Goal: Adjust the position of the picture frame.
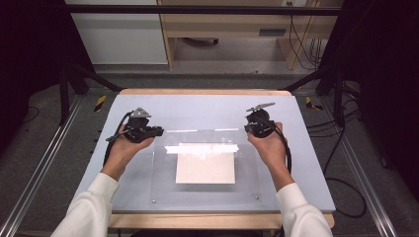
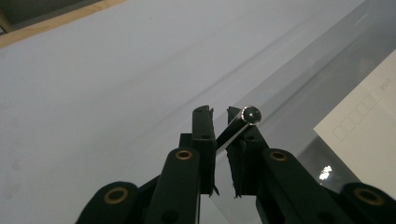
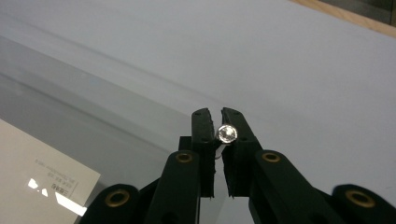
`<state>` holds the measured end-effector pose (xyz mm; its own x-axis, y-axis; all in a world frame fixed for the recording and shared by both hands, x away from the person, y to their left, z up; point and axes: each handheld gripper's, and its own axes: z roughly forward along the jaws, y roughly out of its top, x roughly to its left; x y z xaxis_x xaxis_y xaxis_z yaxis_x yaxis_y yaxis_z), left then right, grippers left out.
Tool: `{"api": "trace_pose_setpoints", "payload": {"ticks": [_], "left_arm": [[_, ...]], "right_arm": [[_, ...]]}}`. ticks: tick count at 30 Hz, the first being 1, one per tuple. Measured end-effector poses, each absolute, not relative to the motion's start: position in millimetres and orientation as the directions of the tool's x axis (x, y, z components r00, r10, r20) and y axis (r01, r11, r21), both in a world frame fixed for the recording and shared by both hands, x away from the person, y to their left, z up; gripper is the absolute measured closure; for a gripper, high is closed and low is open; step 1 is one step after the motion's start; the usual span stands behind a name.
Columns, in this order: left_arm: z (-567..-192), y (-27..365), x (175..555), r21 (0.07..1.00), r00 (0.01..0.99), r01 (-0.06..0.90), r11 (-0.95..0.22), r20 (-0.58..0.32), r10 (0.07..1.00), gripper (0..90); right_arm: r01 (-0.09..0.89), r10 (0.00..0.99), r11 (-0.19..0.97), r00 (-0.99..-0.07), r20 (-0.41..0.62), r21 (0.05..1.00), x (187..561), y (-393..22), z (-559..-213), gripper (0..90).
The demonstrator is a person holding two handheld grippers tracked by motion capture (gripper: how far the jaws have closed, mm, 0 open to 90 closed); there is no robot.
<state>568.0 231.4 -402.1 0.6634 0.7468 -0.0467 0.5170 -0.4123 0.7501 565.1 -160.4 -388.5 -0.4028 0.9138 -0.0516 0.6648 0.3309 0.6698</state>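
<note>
Pinching a shiny metal screw (image 2: 243, 122), the left tongs (image 2: 219, 114) are clamped tight. The right tongs (image 3: 215, 114) squeeze another round-headed screw (image 3: 227, 134). A clear plate (image 1: 247, 182) and white card (image 1: 205, 170) lie between both tongs on the surface (image 1: 197, 108).

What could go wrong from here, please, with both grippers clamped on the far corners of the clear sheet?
1. Each grip on the clear sheet is narrow: the left gripper and right gripper pinch it right at a metal corner stud, so it might slip out.
2. If the hands rise unevenly, the white paper could slide away.
</note>
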Motion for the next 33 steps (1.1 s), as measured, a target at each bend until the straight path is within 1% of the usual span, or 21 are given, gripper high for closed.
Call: {"api": "trace_pose_setpoints", "payload": {"ticks": [7,15,16,18,24,29,33], "left_arm": [[-411.4,227.5,578.0,0.746,0.660,0.530,-0.405,-0.063,0.748,80.2],[-430.1,218.7,594.4,0.732,0.659,0.549,-0.403,-0.081,0.748,80.0],[-432.8,219.3,596.7,0.733,0.656,0.552,-0.397,-0.089,0.749,79.9],[-434.0,219.5,597.8,0.731,0.656,0.555,-0.397,-0.091,0.749,79.9],[-441.4,217.2,601.5,0.724,0.643,0.568,-0.392,-0.094,0.760,80.6],[-448.0,215.3,603.7,0.718,0.630,0.583,-0.381,-0.103,0.770,81.1],[-451.3,213.1,603.4,0.712,0.610,0.596,-0.372,-0.101,0.786,81.7]], "right_arm": [[0.679,0.915,0.322,-0.401,-0.035,0.660,568.5,-164.4,-402.9,84.4],[0.701,0.918,0.318,-0.395,-0.023,0.638,581.7,-172.8,-419.3,84.1],[0.704,0.919,0.305,-0.393,-0.006,0.641,584.8,-174.0,-422.7,83.9],[0.703,0.919,0.306,-0.394,-0.007,0.642,586.2,-174.6,-424.0,83.7],[0.712,0.914,0.287,-0.405,0.041,0.640,591.4,-179.3,-431.0,82.7],[0.713,0.918,0.271,-0.393,0.050,0.646,591.9,-180.6,-439.0,83.0],[0.699,0.912,0.279,-0.407,0.046,0.658,592.2,-182.6,-445.9,83.4]]}}
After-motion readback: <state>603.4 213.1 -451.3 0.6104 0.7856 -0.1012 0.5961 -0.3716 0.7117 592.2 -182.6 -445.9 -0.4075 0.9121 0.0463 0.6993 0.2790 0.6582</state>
